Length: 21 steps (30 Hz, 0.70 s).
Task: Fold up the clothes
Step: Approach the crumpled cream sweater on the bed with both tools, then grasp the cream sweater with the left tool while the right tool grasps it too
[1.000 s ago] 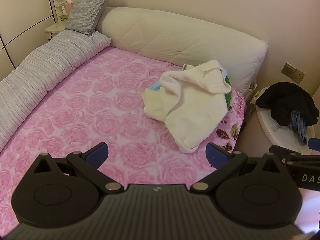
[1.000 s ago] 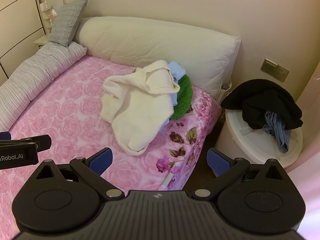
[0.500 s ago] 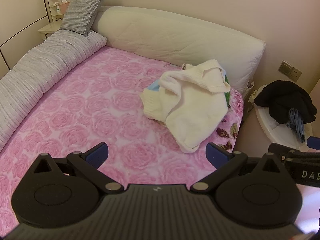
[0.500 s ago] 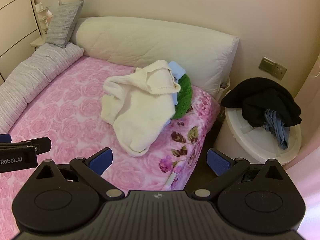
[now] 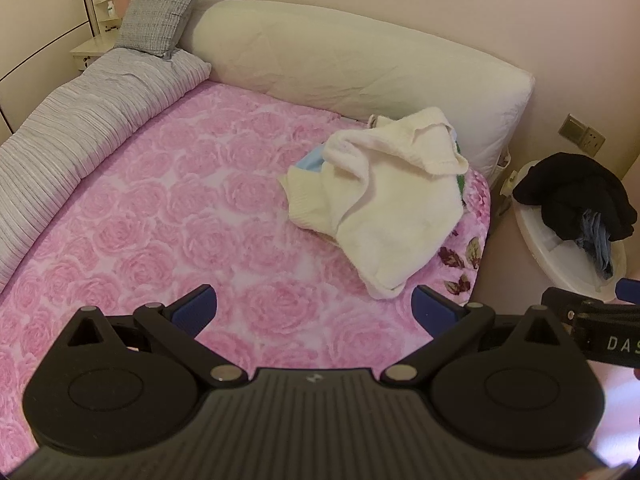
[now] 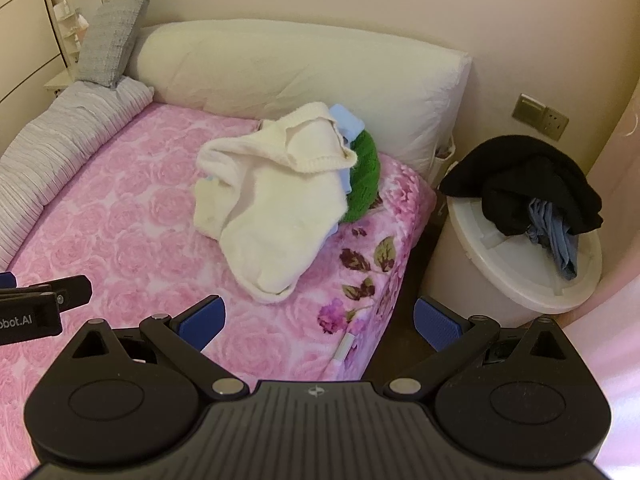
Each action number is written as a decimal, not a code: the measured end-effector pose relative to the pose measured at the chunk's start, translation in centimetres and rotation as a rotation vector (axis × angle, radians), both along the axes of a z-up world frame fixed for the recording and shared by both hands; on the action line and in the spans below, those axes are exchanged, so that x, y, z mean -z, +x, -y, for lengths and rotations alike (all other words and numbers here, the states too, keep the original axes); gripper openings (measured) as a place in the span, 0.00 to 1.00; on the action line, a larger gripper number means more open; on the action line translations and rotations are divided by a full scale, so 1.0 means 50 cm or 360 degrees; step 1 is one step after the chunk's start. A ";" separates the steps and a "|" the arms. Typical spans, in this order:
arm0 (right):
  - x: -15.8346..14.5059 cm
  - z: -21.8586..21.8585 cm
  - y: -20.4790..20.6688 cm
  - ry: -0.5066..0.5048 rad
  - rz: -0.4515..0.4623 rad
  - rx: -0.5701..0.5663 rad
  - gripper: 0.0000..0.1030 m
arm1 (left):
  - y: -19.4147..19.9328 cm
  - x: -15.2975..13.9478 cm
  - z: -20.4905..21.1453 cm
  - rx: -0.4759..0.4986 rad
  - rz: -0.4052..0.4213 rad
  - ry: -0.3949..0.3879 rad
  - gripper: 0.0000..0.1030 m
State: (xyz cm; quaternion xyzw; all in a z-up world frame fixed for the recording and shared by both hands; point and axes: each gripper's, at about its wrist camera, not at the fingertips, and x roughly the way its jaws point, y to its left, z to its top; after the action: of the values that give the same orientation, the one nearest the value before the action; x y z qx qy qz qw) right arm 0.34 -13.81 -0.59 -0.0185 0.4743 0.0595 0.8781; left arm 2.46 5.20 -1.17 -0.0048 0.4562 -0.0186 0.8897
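Clearly both the left gripper and right gripper hang spread and empty above the pink bed. Near its far edge lies the cream sweater; only the right view shows the green garment fully (tucked beneath).

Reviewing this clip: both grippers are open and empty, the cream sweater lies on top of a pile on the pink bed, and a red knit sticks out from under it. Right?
Not quite. The knit under the cream sweater is green, not red; the right wrist view shows it best. The rest holds: the left gripper and the right gripper are open and empty, and the sweater tops the pile on the pink bed.
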 end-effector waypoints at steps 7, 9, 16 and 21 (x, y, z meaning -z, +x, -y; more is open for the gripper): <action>0.028 -0.016 0.042 -0.0006 -0.0058 -0.0047 1.00 | 0.039 0.026 -0.016 -0.0027 -0.0049 -0.0030 1.00; 0.036 -0.019 0.058 -0.0015 -0.0075 -0.0063 1.00 | 0.053 0.033 -0.016 -0.0038 -0.0069 -0.0036 1.00; 0.064 -0.022 0.119 -0.0041 -0.0133 -0.0104 1.00 | 0.118 0.058 -0.003 -0.0056 -0.0133 -0.0048 1.00; 0.094 -0.012 0.167 -0.0062 -0.0139 -0.0113 1.00 | 0.169 0.095 0.019 -0.0046 -0.0197 -0.0045 0.99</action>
State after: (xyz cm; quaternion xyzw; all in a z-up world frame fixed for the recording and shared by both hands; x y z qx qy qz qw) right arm 8.67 -13.21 -5.27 -0.0496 0.5124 0.0821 0.8534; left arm 10.91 4.25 -5.90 -0.0251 0.5098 -0.0119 0.8598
